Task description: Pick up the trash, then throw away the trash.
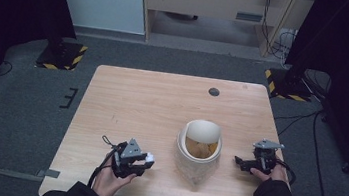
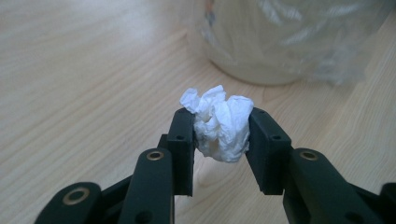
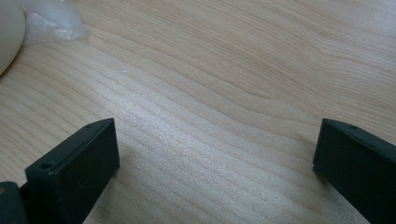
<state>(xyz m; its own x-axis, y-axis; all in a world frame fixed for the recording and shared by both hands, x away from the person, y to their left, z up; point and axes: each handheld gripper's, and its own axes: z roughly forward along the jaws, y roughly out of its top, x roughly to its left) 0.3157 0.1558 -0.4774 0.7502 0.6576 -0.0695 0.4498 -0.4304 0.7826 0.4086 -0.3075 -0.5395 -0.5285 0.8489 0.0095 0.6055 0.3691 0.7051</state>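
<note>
A crumpled white paper ball [image 2: 219, 125] sits squeezed between the two black jaws of my left gripper [image 2: 219, 133], just above the wooden table. In the high view my left gripper [image 1: 147, 161] holds that paper ball [image 1: 149, 158] near the table's front left, a short way left of a small cream bin [image 1: 198, 151] lined with a clear plastic bag. The bin [image 2: 280, 37] looms blurred just beyond the paper. My right gripper [image 1: 239, 161] rests low on the table to the right of the bin; its jaws [image 3: 215, 163] stand wide apart with bare wood between them.
The light wooden table [image 1: 152, 100] has a dark round grommet [image 1: 214, 91] near its far edge. Grey carpet surrounds it, with black stands on yellow-striped bases at the far left and far right. The bin's plastic liner [image 3: 53, 21] shows at the upper left of the right gripper view.
</note>
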